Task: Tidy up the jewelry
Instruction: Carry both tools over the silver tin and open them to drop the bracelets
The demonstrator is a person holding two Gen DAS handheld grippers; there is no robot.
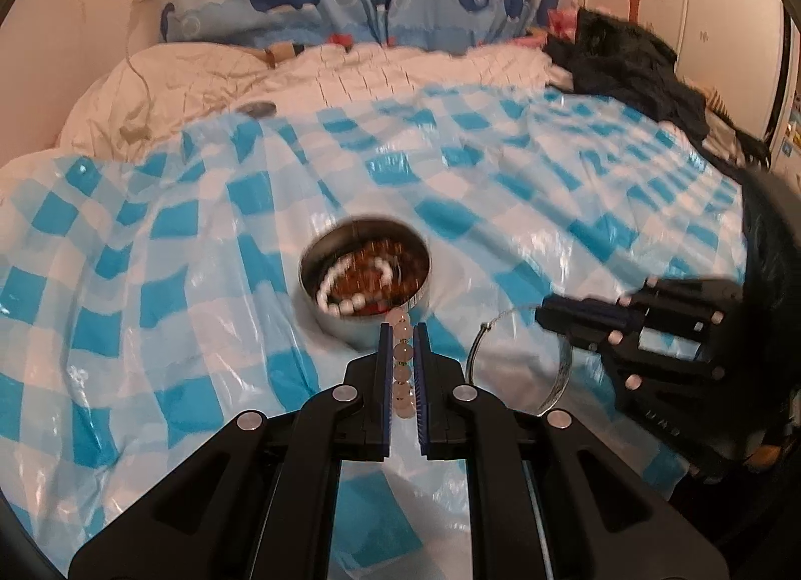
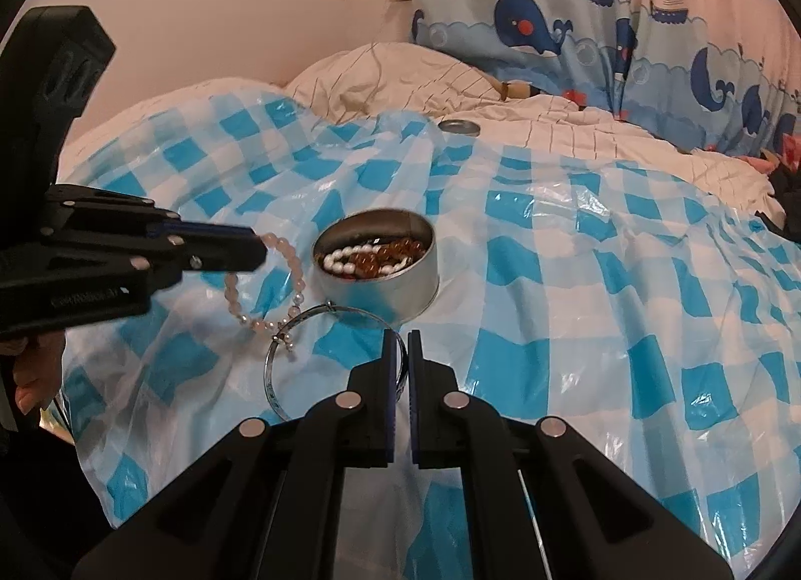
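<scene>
Pale pink bead bracelet (image 2: 280, 279), looped

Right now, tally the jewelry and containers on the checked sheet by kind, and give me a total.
Bead bracelets held: 1, pink bead bracelet in the left gripper
Metal bangles held: 1, silver bangle in the right gripper
Round tins: 1, tin, bead strands inside too tangled to count
Tin lids: 1, lid
Total: 4

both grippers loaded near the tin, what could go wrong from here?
1. The pink bead bracelet hangs from the left gripper by a few beads; it could slip or snag the silver bangle, which overlaps it in the right wrist view.
2. The right gripper pinches only the thin bangle rim; it may twist out.
3. The round tin sits on wrinkled plastic sheet; a bump could tip it.
</scene>
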